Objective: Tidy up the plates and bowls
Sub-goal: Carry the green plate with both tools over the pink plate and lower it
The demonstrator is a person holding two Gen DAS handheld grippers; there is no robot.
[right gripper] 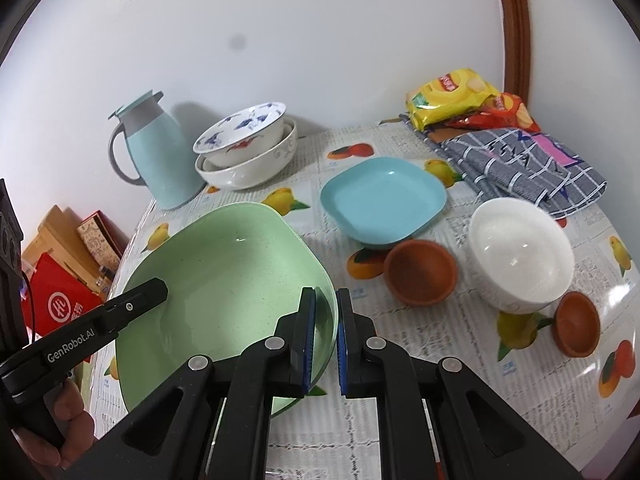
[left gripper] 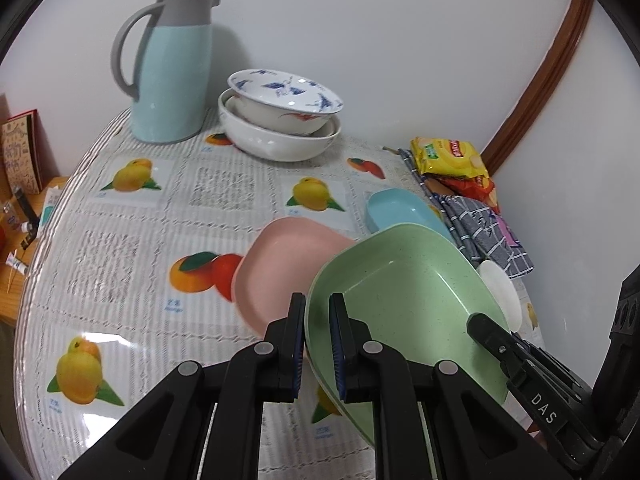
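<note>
Left gripper [left gripper: 317, 312] jaws pinching green plate [left gripper: 404, 292] rim, right gripper [right gripper: 325, 308] likewise

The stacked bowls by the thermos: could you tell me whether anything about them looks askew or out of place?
Yes. The blue-patterned bowl sits tilted in the white bowl rather than nesting flat; a smaller rim shows beneath it. Beside the jug, nothing looks spilled or broken.

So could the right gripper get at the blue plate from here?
Probably not right now: the right gripper is shut on the green plate, which the left gripper grips too. Once it lets go, the path looks free: the blue plate lies uncovered just ahead.
</note>
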